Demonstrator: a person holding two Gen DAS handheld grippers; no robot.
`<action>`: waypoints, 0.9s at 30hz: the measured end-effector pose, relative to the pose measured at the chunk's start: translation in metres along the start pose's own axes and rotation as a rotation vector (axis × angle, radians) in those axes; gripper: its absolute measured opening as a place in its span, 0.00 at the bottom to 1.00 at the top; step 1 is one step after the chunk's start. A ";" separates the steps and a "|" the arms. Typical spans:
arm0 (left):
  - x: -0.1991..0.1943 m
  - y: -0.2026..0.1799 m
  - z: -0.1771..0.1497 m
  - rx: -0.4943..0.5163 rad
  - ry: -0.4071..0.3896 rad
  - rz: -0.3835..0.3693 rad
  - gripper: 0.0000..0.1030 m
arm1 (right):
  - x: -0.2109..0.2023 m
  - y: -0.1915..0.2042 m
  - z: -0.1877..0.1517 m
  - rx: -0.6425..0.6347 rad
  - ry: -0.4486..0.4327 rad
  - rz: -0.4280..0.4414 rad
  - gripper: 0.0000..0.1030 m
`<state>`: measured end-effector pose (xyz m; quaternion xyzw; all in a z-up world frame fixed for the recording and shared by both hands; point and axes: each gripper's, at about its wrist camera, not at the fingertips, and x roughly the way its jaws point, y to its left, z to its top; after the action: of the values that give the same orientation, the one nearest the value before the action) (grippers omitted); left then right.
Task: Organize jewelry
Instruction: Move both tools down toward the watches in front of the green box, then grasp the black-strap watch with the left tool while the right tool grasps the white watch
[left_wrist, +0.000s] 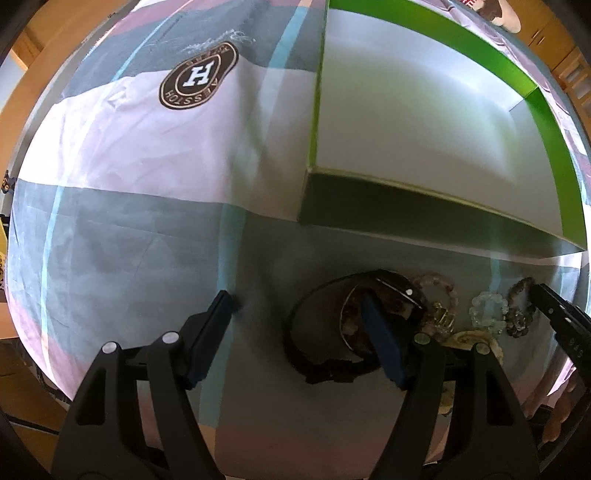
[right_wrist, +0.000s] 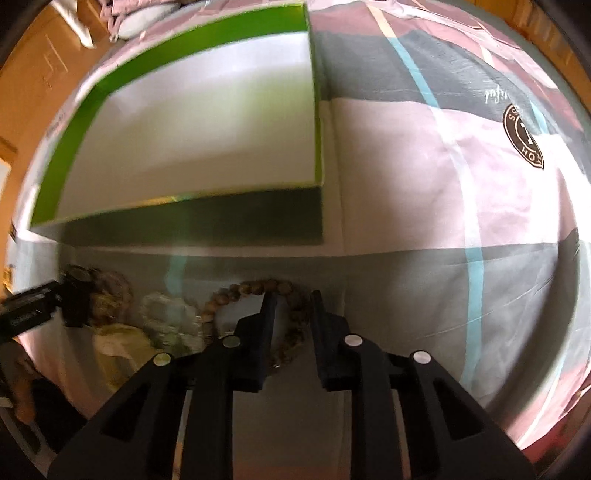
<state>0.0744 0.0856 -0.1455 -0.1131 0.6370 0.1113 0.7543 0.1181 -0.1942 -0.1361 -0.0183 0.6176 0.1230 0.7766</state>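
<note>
The left gripper is spread wide over the watch; the right gripper (part-open, empty) straddles the limp bead bracelet. Pinch one strand; light beads may roll.

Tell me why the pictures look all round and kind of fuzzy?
Both views use fisheye lenses, so the green box edges bend into curves. The right wrist view is smeared by motion blur, worst over the jewelry pile. The left wrist view is sharper, with a hazy glare across the box's dark front wall.

Both cameras sit low and close over the bed, looking forward. Each sees the green box and the jewelry pile, one from the left, one from the right.
</note>
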 end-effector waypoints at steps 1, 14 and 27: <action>0.001 -0.002 0.000 0.003 0.001 0.003 0.69 | -0.002 0.001 0.002 0.004 -0.009 0.004 0.21; 0.005 0.002 0.007 0.026 -0.001 -0.050 0.54 | -0.031 0.088 -0.025 -0.367 -0.042 0.223 0.24; -0.009 0.033 0.013 0.000 0.028 -0.109 0.40 | -0.016 0.094 -0.050 -0.506 -0.021 0.197 0.36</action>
<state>0.0753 0.1211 -0.1358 -0.1491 0.6406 0.0684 0.7501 0.0474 -0.1147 -0.1211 -0.1503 0.5581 0.3484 0.7379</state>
